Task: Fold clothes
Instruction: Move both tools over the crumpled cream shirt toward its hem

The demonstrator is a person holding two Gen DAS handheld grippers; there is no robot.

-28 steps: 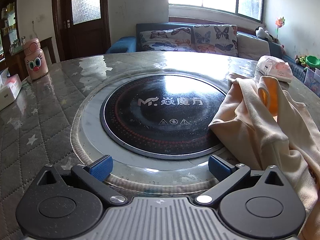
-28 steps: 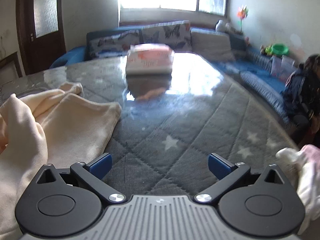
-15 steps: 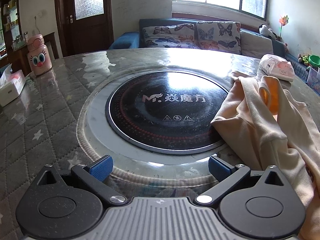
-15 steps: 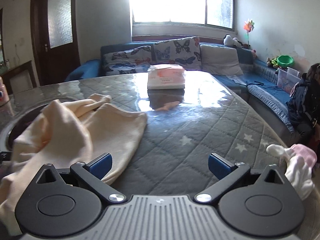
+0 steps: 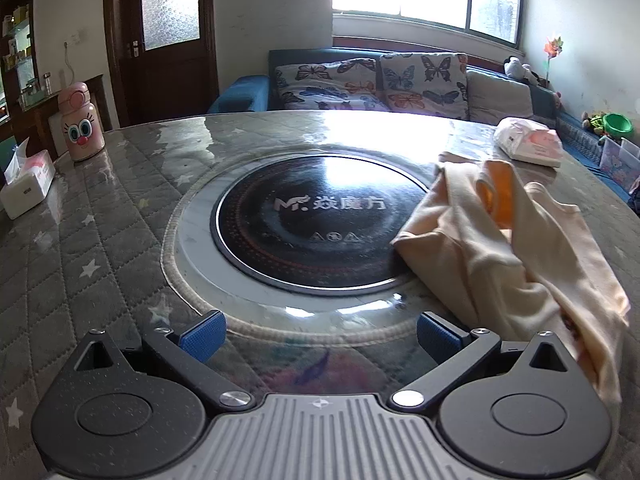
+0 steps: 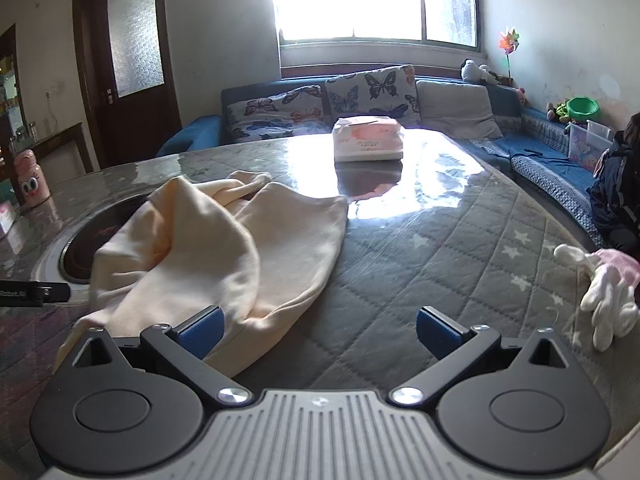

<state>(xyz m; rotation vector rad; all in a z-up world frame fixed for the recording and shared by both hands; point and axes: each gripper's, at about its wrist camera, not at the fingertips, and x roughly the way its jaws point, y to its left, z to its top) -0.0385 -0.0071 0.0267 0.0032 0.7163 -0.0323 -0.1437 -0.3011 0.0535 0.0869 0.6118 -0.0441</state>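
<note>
A cream-coloured garment lies crumpled on the round quilted table, right of the black hotplate; it also shows in the right wrist view, at left. My left gripper is open and empty above the table's near edge, the garment beside its right finger. My right gripper is open and empty, its left finger just over the garment's near hem. A tip of the left gripper shows at the left edge of the right wrist view.
A tissue pack lies at the table's far side, also in the left wrist view. A pink bottle and a tissue box stand far left. White and pink gloves lie at the right edge. A sofa stands behind.
Both grippers have drawn back and risen a little, so more of the table shows. The right view has swung left, so the garment sits more centrally. Both stay open.
</note>
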